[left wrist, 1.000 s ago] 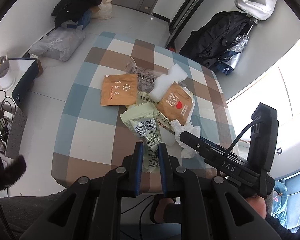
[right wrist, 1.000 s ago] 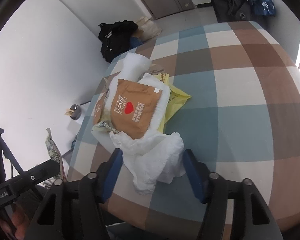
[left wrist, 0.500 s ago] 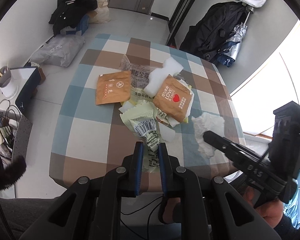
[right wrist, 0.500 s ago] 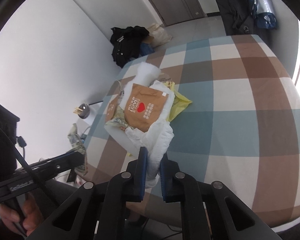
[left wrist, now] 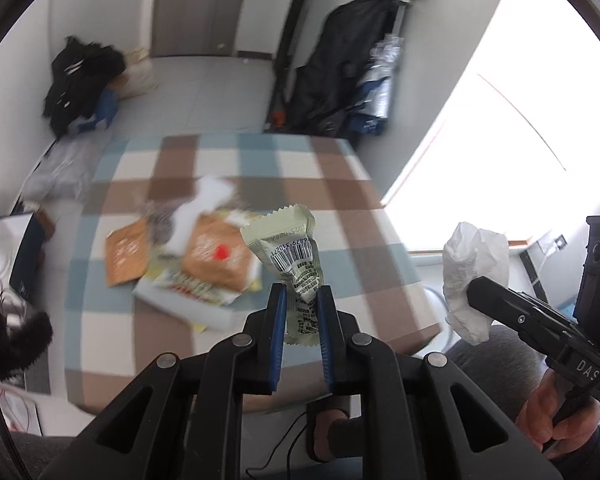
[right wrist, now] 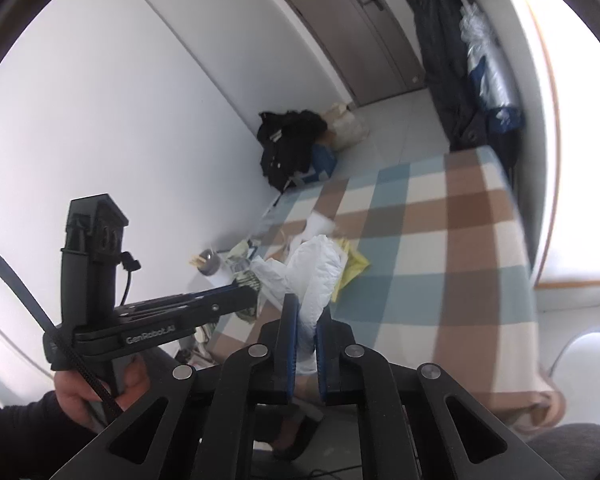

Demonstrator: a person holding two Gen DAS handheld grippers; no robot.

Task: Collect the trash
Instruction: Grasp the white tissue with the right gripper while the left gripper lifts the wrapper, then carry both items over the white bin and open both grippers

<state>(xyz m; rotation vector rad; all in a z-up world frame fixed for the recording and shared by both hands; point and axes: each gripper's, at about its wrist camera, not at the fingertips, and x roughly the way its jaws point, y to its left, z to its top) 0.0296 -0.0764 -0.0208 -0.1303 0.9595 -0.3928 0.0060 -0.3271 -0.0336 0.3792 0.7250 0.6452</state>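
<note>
Left wrist view: left gripper has its jaws pinched tight on a pale green wrapper with a barcode, held up in the air above the near edge of the checkered table.
Right gripper from that view: right gripper sits off the table's right side, clamped on a crumpled white tissue, also clear of the tabletop.
Right wrist view: same tissue squeezed between the blue pads, jaws nearly together.
Rest of the trash: still on the table, pretty blurry. Brown pouch with a red heart mid-table, an orange-brown packet on the pouch's left, a white sheet behind it, yellow wrapper poking out of the pile.
Hands: person's right hand on the handle, left hand likewise.
Background: black bag on the floor past the table's far left corner.
</note>
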